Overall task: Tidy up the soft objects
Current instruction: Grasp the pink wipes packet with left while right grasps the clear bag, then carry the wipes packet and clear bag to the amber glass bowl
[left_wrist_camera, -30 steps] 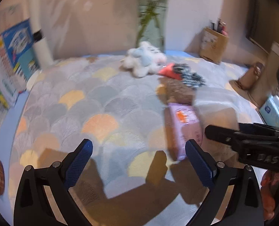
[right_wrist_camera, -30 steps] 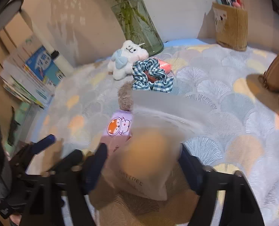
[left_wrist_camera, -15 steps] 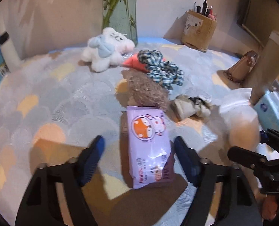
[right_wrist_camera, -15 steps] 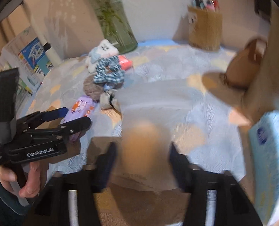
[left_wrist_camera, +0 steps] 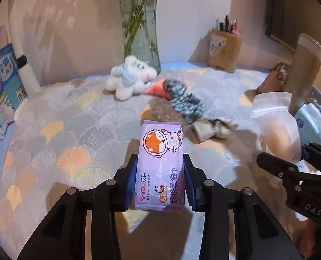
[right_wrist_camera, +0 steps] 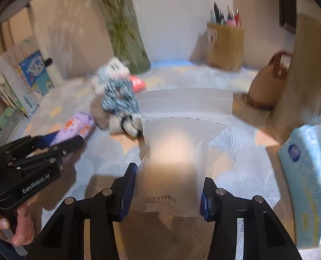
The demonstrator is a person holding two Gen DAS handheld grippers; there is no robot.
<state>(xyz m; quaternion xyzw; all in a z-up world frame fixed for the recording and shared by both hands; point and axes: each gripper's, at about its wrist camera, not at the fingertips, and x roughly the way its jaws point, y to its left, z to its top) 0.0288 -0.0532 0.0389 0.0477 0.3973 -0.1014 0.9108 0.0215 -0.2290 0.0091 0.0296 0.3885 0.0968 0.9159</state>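
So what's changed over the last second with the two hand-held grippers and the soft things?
The left hand-held gripper swung over to the purple wipes pack; its jaws, wide a second ago, are closing on the pack's sides. The right hand-held gripper kept the frosted pouch, carrying it rightward. The plush toy, scrunchie and vase stayed put.

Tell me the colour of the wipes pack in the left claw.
Light purple wipes pack, with an orange cartoon fox; clearest in the left wrist view.
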